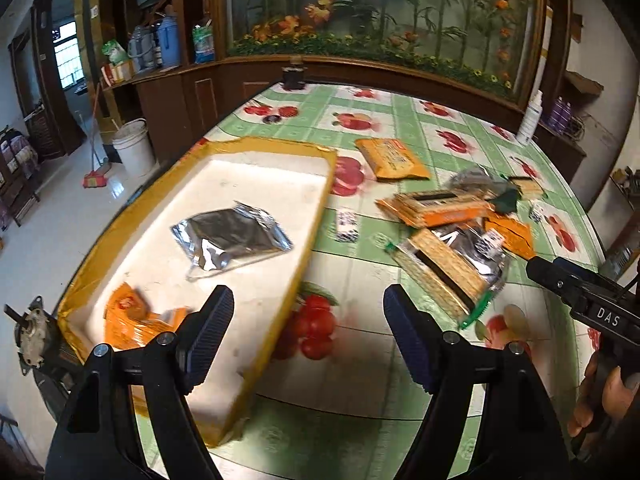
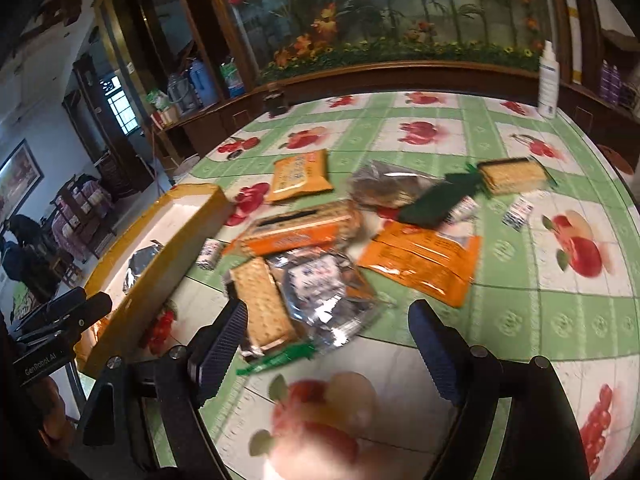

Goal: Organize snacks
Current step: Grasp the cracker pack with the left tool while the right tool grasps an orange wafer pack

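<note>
The snacks I'm sorting lie mostly loose on the fruit-print tablecloth (image 2: 560, 312). Two are already inside the yellow-rimmed tray (image 1: 320, 216): a silver foil packet (image 1: 232, 236) at centre left of my left view, and an orange packet (image 1: 136, 320) at the lower left, just behind my left claw's finger.

The rest are still out. In the right view, the nearest is a clear-wrapped cracker pack (image 2: 262, 304) with a green sealed end, lying on some crumpled foil wrappers just ahead of my right claw (image 2: 324, 344), at lower centre. Above it is a long orange cracker box (image 2: 296, 228), and to the right a flat orange pouch (image 2: 424, 260). Farther up the frame lie another orange packet (image 2: 300, 176), a dark crumpled bag (image 2: 384, 188), a green packet (image 2: 432, 204) and a second cracker pack (image 2: 512, 176) at upper right. A few small white sachets are scattered among them.

My left claw (image 1: 308, 332) is spread wide and carries nothing, hanging over the tray's near edge. My right claw is likewise released and bare, poised just short of the nearest cracker pack.

By my reckoning the job is barely started: two items stowed, roughly eight or more left, and the near cracker pack seems the likeliest next pick.
</note>
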A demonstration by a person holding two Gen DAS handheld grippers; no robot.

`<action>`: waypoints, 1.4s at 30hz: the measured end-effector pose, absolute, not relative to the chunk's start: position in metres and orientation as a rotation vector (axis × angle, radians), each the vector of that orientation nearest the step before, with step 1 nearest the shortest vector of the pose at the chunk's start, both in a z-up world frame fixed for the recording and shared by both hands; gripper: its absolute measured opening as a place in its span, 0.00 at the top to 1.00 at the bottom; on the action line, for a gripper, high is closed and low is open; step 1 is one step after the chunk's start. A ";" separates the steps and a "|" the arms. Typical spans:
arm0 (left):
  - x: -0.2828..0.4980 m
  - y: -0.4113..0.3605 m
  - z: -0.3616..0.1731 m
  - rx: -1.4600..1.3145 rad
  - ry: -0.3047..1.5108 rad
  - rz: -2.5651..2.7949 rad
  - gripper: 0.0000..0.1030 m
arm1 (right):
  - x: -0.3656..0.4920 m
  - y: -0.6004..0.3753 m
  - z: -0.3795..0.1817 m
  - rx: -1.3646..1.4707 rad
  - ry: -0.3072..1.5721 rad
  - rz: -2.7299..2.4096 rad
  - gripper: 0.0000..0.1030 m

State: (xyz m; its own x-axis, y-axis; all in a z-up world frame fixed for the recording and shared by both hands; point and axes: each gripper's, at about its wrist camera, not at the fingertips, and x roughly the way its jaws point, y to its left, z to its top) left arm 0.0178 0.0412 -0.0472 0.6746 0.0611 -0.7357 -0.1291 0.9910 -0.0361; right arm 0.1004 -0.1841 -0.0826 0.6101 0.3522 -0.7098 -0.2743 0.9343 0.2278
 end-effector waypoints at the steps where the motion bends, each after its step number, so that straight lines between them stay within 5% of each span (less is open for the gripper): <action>1: 0.019 0.033 -0.050 -0.088 0.836 0.086 0.25 | 0.099 -0.193 -0.085 0.109 0.845 0.348 0.18; 21: 0.091 -0.021 -0.094 -0.361 1.034 -0.001 0.25 | 0.091 -0.240 -0.100 0.172 0.847 0.313 0.18; 42: 0.092 -0.006 -0.103 -0.063 1.078 0.086 0.12 | 0.193 -0.206 -0.126 -0.155 0.933 0.444 0.15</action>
State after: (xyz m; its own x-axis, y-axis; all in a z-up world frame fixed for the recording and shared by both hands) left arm 0.0921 -0.0057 -0.1029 0.4700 0.0391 -0.8818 -0.1007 0.9949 -0.0095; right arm 0.1928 -0.2063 -0.1257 0.5130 0.3015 -0.8037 -0.4336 0.8991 0.0605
